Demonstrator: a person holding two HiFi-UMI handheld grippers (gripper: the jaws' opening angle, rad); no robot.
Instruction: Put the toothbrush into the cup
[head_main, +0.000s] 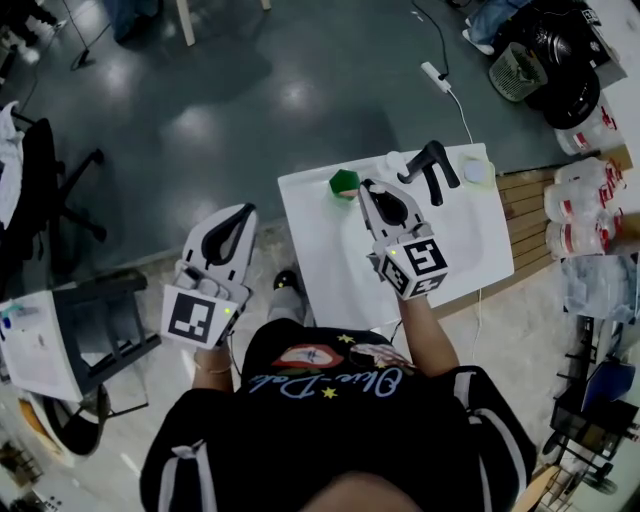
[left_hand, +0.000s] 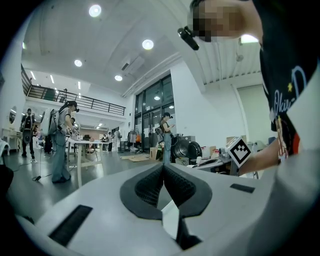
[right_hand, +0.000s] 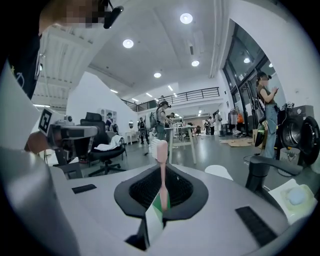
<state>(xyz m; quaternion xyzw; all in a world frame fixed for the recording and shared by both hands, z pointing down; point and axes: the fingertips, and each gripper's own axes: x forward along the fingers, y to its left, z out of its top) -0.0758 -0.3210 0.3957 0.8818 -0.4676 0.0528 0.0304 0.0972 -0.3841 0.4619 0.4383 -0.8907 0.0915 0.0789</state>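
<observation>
Sink (head_main: 320, 250), probably; right gripper (head_main: 375, 192) jaws clamp toothbrush (right_hand: 162, 150).

— Where did the head camera sit?
— Above, facing steeply down onto the white surface (head_main: 312, 240).
— And the gripper cameras?
— Close behind their jaws, facing outward. The one on the right gripper (head_main: 370, 190) also caught the black faucet (head_main: 430, 168) (right_hand: 260, 175).

Under me the floor (head_main: 250, 100) is dark grey and glossy, catching the glare. Round ceiling lights (right_hand: 186, 18) shine overhead. Tall windows (left_hand: 150, 110) fill one wall, and a railed balcony (right_hand: 190, 94) runs along another. A black office chair (right_hand: 95, 130) stands near a white table (right_hand: 181, 129).
</observation>
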